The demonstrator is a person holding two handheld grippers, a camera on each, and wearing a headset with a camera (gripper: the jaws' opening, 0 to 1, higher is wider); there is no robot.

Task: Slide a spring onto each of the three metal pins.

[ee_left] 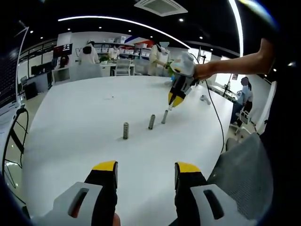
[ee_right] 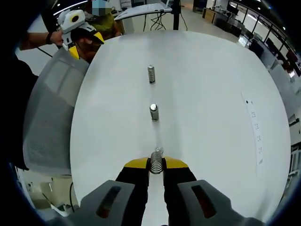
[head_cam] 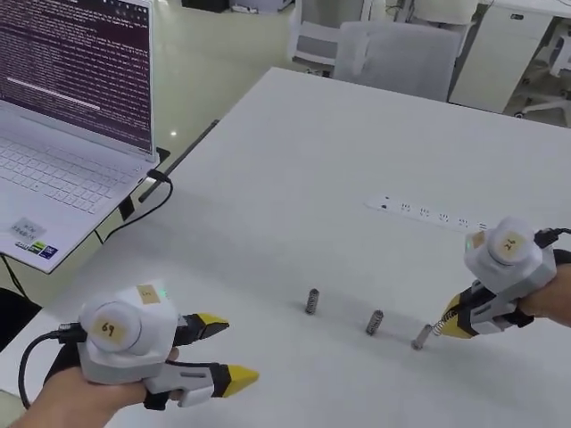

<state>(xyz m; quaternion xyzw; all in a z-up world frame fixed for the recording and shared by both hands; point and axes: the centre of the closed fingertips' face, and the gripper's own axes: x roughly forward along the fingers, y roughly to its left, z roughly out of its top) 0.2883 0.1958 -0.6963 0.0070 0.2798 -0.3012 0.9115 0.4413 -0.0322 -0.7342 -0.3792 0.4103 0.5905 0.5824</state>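
Two upright pins (head_cam: 311, 301) wear springs (head_cam: 375, 323); the third spring (head_cam: 437, 328) leans onto the last, bare pin (head_cam: 421, 337).

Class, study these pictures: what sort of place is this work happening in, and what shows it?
Probably an open-plan office or lab: a laptop showing terminal text beside a large white table, a power strip lying on that table, and office chairs behind it.

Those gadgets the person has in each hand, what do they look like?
Both the left gripper and right gripper have a chunky white-grey body topped by a round white cap with a tan sticker bearing handwritten marks. Their two jaws are black with yellow tips. A black cable trails from each, and a small green light glows on the body.
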